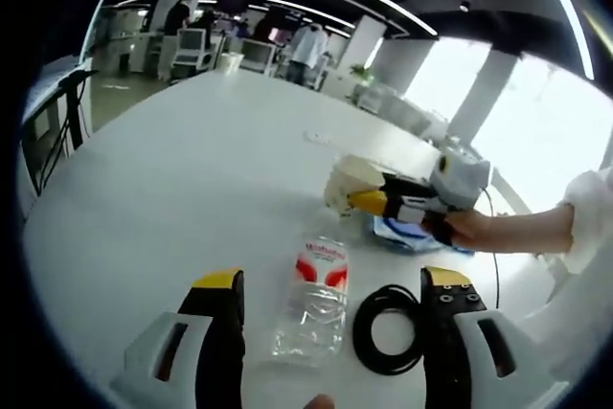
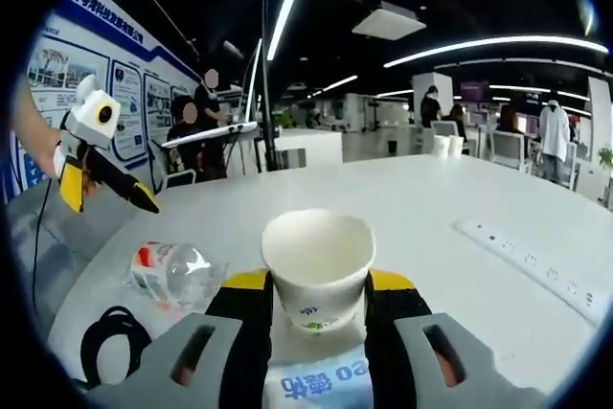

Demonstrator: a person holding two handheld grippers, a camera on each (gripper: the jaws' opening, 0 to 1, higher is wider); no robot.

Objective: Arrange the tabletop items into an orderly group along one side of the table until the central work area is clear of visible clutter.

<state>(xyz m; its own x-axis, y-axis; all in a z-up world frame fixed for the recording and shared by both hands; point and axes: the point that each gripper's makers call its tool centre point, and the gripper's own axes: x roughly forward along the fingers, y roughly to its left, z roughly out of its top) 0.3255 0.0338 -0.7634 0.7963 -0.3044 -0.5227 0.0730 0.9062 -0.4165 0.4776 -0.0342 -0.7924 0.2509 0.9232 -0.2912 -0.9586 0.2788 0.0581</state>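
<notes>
Two grippers were recorded over a white table (image 1: 172, 198). In the left gripper view, the left gripper (image 1: 331, 318) rose from the bottom of the frame with its yellow-tipped jaws spread wide and nothing held between them. Between the jaws, in the lower centre of the frame, a clear plastic bottle (image 1: 313, 302) with a red-and-white label was seen lying on its side on the table. Just to its right, close by the right-hand jaw, a coiled black cable (image 1: 388, 329) was noted lying flat. Whether the cable touched that jaw could not be told.

At centre right of the same view, the right gripper (image 1: 356, 194) was seen reaching in from the right edge, held by a hand (image 1: 466, 228) with a white sleeve behind it. Its jaws were closed on a white paper cup (image 1: 351, 183). Below the cup and gripper, a blue-and-white packet (image 1: 397, 234) was seen on the table, partly hidden.

In the right gripper view, the paper cup (image 2: 318, 270) was recorded upright at lower centre, pinched between the two jaws of the right gripper (image 2: 319, 308), with its open mouth upward. The packet (image 2: 316, 382), with blue print, was seen at the bottom edge beneath the cup. The bottle (image 2: 172, 273) was noted at lower left, and the black cable (image 2: 113, 342) further down and left of it. The left gripper (image 2: 105, 179) was seen at upper left, raised above the table. A white power strip (image 2: 532, 263) was noted at right.
</notes>
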